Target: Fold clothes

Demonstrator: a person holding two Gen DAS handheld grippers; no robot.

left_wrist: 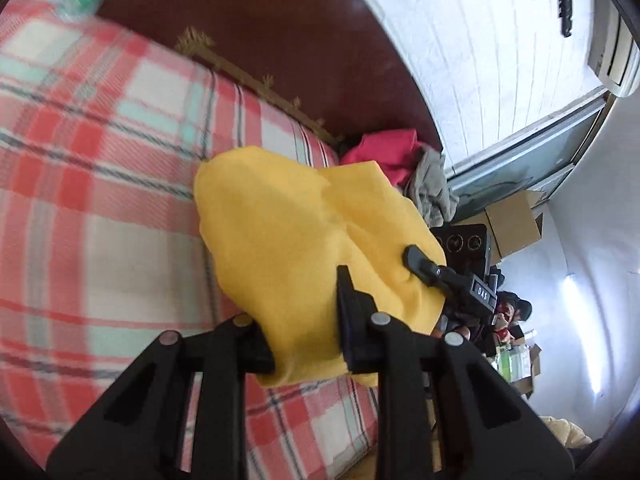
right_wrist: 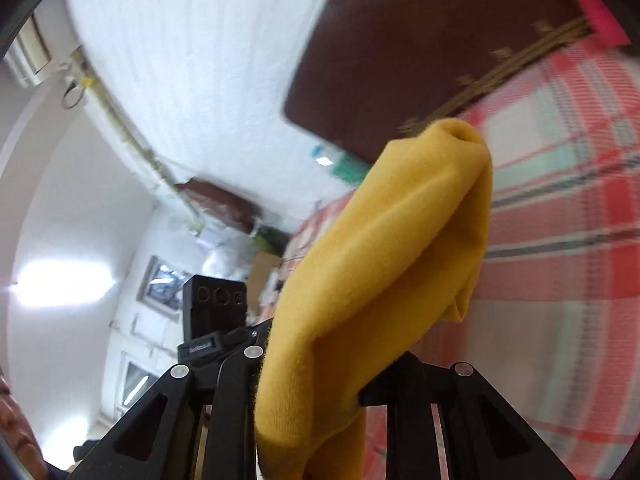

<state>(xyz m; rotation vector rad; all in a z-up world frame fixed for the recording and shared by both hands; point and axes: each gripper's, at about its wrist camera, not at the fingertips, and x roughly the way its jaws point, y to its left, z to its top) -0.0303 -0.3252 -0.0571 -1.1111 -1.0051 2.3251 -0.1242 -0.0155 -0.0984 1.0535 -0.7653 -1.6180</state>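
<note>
Both grippers, left (left_wrist: pixel 308 344) and right (right_wrist: pixel 316 376), clamp my yellow cloth (left_wrist: pixel 304 240) above the bed (left_wrist: pixel 100 200); only left view shows red clothes (left_wrist: pixel 384 148).

Each claw is matte black plastic: angular linkage arms with triangular cut-outs, joined by round silver pivot pins. The left claw (left_wrist: pixel 308 320) has wedge-shaped fingers. The right claw (right_wrist: pixel 312 376) carries a white-lettered label, seen from the other wrist.

The left gripper (left_wrist: pixel 308 344) is raised, its two black fingers (left_wrist: pixel 352 320) closed onto a bunched fold of the yellow cloth (left_wrist: pixel 288 248). The right gripper (right_wrist: pixel 320 384), just beside it, clamps the same cloth, tilted up.
</note>
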